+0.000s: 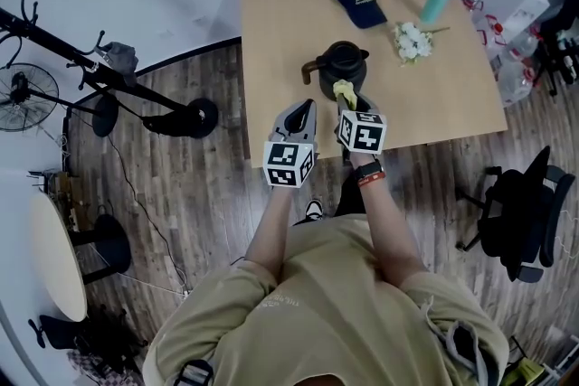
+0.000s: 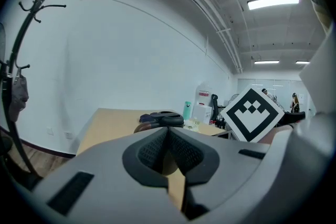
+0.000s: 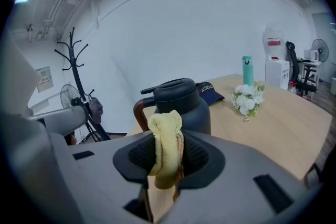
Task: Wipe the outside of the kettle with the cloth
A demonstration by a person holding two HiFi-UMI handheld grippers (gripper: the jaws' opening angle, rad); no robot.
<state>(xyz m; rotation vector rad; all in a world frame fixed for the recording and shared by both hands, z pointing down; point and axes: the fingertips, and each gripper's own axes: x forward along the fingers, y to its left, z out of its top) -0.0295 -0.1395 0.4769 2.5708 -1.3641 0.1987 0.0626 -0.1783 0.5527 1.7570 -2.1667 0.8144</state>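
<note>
A black kettle (image 1: 342,63) with a brown handle stands near the front middle of the wooden table (image 1: 280,4); it also shows in the right gripper view (image 3: 184,107) and partly in the left gripper view (image 2: 164,121). My right gripper (image 1: 347,97) is shut on a yellow cloth (image 3: 166,149), bunched between its jaws, just in front of the kettle and apart from it. The cloth (image 1: 344,90) pokes up at the kettle's near side. My left gripper (image 1: 303,115) is shut and holds nothing, at the table's front edge left of the kettle.
Behind the kettle lie a navy cap (image 1: 356,0), a teal bottle (image 1: 436,1) and white flowers (image 1: 412,40). A coat stand (image 1: 99,72) and fan (image 1: 25,95) are on the floor at left. An office chair (image 1: 520,212) is at right.
</note>
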